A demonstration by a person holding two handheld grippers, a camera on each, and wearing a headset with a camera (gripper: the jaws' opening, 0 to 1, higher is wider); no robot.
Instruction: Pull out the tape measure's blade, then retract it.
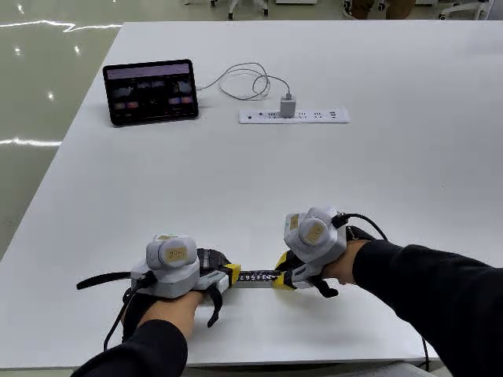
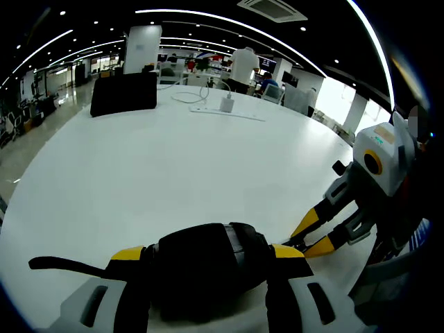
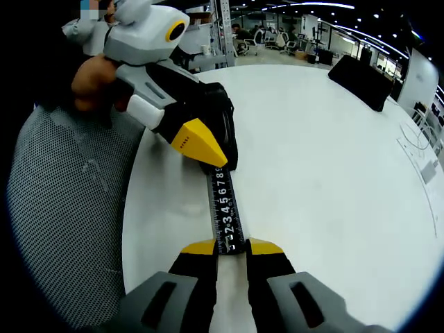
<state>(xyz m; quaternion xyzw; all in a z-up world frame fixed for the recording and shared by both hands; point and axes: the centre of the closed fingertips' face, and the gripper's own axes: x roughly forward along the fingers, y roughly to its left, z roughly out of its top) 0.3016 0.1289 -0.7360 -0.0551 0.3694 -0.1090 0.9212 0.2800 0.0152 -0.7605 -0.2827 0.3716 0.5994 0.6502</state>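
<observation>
The black tape measure case sits on the white table, clamped between the yellow-tipped fingers of my left gripper. In the head view the case is under my left gripper. A short length of the blade, with printed numbers, runs out of the case across the table. My right gripper is shut on the blade's end. From above, the blade bridges the small gap between the case and my right gripper.
A tablet stands at the table's far left. A white power strip with a charger and coiled cable lies at the far middle. A black strap trails left of the case. The table's near edge is close.
</observation>
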